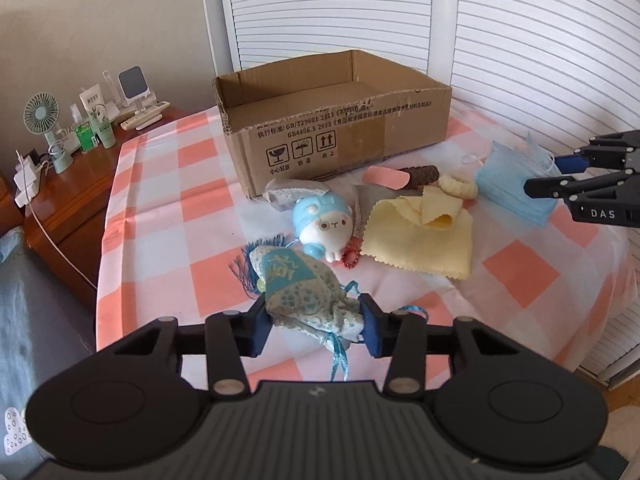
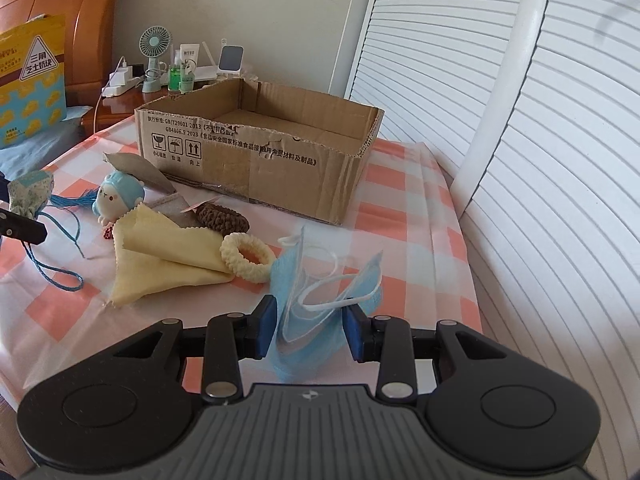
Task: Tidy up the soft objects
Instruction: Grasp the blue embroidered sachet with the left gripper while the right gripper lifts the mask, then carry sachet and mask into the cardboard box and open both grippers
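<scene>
Now my left tongs (image 1: 316,330) are clamped on the blue sachet (image 1: 304,292), lifted off the table (image 1: 160,200), while my right tongs (image 2: 308,332) pinch the face mask (image 2: 320,300); both are bound for the empty cardboard box (image 1: 336,128) beyond.

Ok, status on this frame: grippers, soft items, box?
Left gripper shut on sachet pouch. Right gripper shut on blue face mask. Cardboard box open, path unobstructed.
</scene>
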